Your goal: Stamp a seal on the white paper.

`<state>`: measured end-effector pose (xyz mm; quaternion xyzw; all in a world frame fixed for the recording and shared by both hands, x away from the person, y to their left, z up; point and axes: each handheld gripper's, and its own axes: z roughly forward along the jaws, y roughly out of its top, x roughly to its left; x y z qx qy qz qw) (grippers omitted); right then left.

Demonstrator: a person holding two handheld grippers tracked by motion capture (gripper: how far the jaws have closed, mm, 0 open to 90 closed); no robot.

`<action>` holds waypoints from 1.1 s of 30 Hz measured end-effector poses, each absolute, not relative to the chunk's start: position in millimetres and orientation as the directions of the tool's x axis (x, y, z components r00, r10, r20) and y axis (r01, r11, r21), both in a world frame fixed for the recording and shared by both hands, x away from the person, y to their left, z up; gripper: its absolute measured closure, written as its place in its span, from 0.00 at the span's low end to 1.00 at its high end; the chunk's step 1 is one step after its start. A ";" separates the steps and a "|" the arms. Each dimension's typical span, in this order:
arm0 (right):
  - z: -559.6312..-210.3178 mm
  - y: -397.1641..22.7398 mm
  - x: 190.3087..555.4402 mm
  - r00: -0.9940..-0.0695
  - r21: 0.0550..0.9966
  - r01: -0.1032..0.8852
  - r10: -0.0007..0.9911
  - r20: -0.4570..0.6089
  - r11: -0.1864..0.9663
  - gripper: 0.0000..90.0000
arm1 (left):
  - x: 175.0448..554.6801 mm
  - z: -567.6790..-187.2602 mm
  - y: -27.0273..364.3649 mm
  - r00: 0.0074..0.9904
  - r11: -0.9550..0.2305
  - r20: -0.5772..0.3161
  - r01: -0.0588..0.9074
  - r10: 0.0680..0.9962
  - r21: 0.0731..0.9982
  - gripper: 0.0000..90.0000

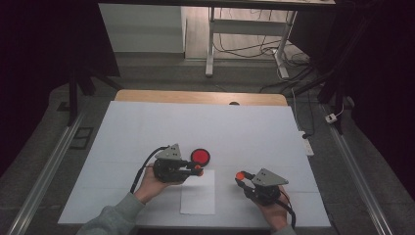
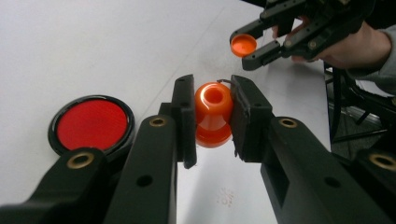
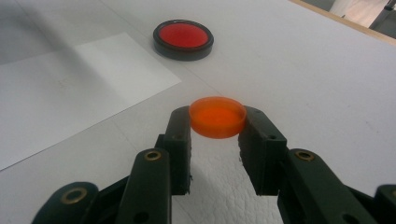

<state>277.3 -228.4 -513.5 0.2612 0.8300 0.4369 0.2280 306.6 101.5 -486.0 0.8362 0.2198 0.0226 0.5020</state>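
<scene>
An orange bottle, open mouth facing the camera in the left gripper view, sits clamped between the jaws of the left tongs just above the white worktop, while the right tongs pinch its orange cap by the rim, well apart to the right. A red disc in a black ring lies just beside the bottle, a sheet of white paper below it. Capping it well likely means bringing the cap's hollow side square to the mouth, keeping the bottle steady, then seating it gently without tilting
</scene>
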 end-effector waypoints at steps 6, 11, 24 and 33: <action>-514.2 -228.1 277.6 -0.760 0.842 0.236 0.632 -0.150 0.484 0.71 | 305.6 -491.1 97.3 0.905 -0.419 -0.183 0.347 0.383 0.839 0.80; -513.9 -228.5 277.4 -0.760 0.844 0.236 0.632 -0.148 0.482 0.71 | 304.8 -496.8 94.2 0.904 -0.432 -0.186 0.355 0.384 0.829 0.80; -514.3 -228.3 277.5 -0.761 0.841 0.237 0.632 -0.150 0.486 0.71 | 305.3 -506.2 92.0 0.902 -0.469 -0.180 0.364 0.391 0.805 0.80; -514.4 -228.2 277.5 -0.761 0.841 0.238 0.631 -0.150 0.486 0.71 | 306.7 -511.9 90.5 0.900 -0.490 -0.181 0.375 0.396 0.787 0.80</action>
